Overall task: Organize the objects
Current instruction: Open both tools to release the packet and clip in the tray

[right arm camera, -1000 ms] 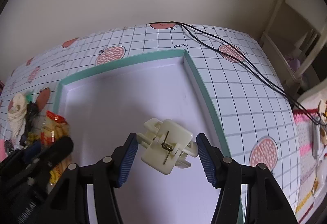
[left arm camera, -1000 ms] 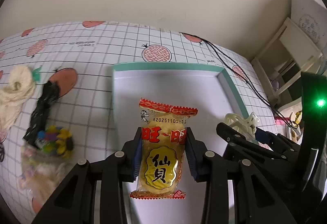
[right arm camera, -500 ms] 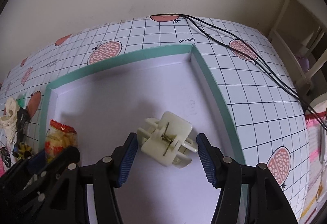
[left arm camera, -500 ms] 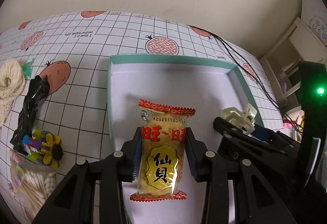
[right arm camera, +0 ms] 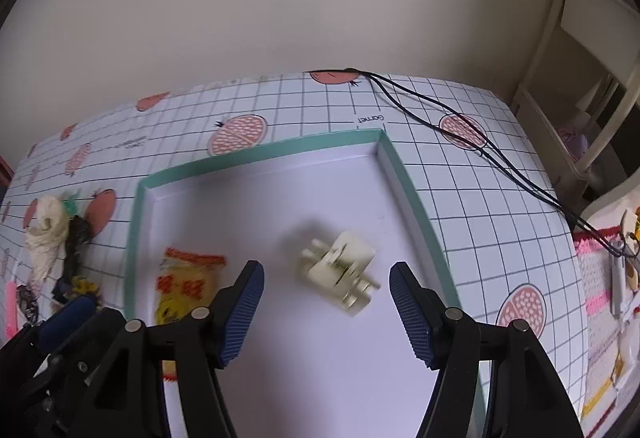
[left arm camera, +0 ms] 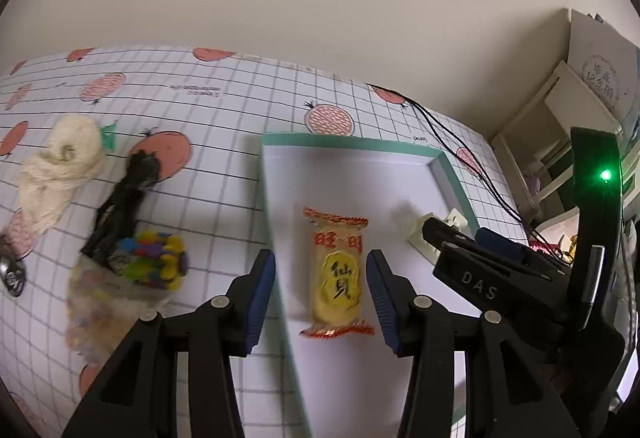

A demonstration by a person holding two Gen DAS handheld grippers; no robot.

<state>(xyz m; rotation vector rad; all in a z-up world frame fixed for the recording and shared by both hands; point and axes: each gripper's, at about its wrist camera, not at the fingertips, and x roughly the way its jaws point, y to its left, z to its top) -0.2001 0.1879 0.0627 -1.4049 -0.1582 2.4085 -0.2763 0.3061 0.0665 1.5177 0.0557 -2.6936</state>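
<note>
A yellow and red snack packet (left arm camera: 337,273) lies flat inside the teal-rimmed white tray (left arm camera: 352,143). My left gripper (left arm camera: 320,292) is open, its blue pads spread on either side of the packet without touching it. In the right wrist view a cream hair claw clip (right arm camera: 340,269) lies on the tray floor (right arm camera: 256,206), and my right gripper (right arm camera: 326,308) stands open just short of it. The packet (right arm camera: 188,288) shows at the tray's left side there. The clip (left arm camera: 434,234) is partly hidden behind the right gripper in the left wrist view.
Left of the tray on the checked tablecloth lie a cream scrunchie (left arm camera: 60,170), a black hair tie (left arm camera: 122,206), a colourful flower clip (left arm camera: 154,264) and a clear bag (left arm camera: 100,312). Black cables (right arm camera: 460,142) run across the table's right side. White shelving (right arm camera: 580,86) stands beyond the right edge.
Both grippers have opened and let go: the snack packet and the claw clip now lie loose on the tray floor. Both grippers have pulled back a little.
</note>
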